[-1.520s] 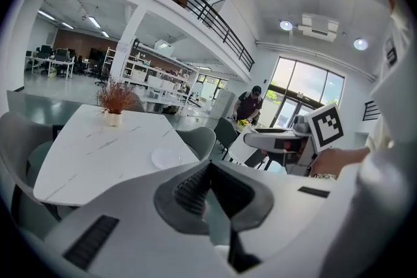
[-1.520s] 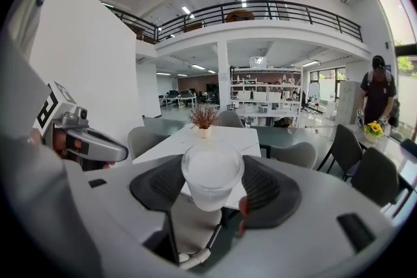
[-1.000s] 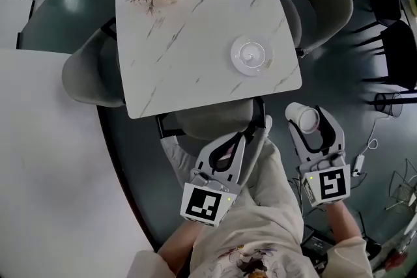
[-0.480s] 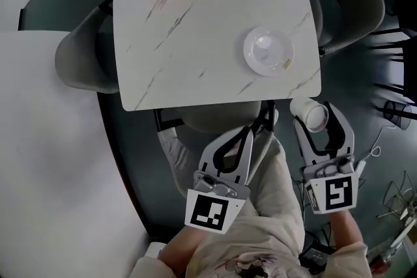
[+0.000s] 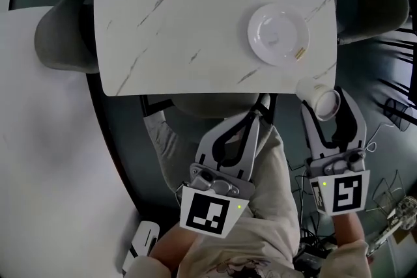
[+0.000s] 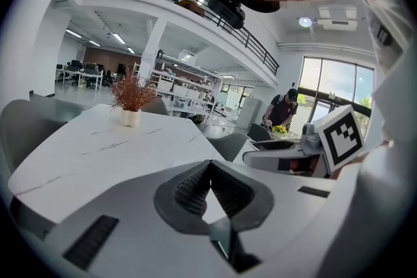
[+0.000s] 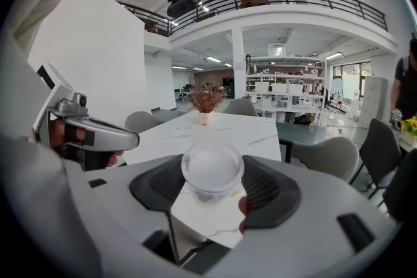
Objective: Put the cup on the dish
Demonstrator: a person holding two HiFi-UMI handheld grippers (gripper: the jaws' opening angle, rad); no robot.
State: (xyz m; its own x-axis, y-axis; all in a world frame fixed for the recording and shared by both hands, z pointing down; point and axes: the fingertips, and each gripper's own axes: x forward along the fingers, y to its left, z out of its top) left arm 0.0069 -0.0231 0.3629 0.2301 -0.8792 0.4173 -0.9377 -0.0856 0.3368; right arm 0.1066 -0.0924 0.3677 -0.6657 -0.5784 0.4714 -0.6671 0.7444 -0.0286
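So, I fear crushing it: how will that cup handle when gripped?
The cup looks thin-walled and translucent, so probably light and easily squashed. Round-sided, it would likely roll if laid sideways; the glossy dish may let it slide.

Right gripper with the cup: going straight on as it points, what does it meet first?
Probably the marble table at its near edge, by its right corner; the dish lies just beyond. The right gripper holds the cup short of the table, and its height against the tabletop is unclear.
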